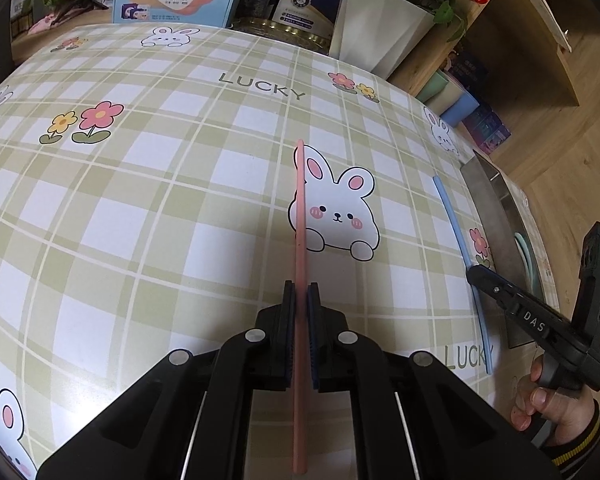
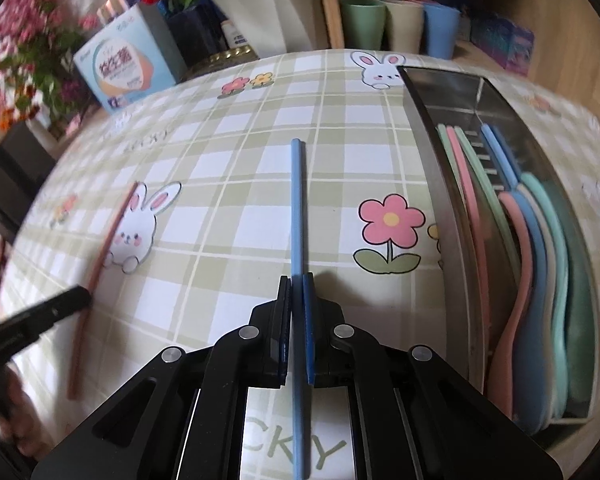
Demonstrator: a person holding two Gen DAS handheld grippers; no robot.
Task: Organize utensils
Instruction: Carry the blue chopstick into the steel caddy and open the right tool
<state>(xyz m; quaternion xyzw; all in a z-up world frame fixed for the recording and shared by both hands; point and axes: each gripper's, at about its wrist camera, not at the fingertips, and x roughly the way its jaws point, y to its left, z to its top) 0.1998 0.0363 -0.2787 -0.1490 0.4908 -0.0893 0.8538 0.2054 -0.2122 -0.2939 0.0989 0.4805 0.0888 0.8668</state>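
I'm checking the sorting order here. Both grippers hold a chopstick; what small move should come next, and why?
Probably lift the right gripper with its blue chopstick and carry it toward the metal tray just to its right. The tray already holds blue, pink and green utensils, and it sits much nearer this hand than the left gripper, which is shut on the pink chopstick.

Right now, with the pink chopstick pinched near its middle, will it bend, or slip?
The pink chopstick probably stays stiff: it runs straight through the left claw. It looks thin and smooth, so it may pivot or slide between the pads. If released on the tablecloth, it might roll.
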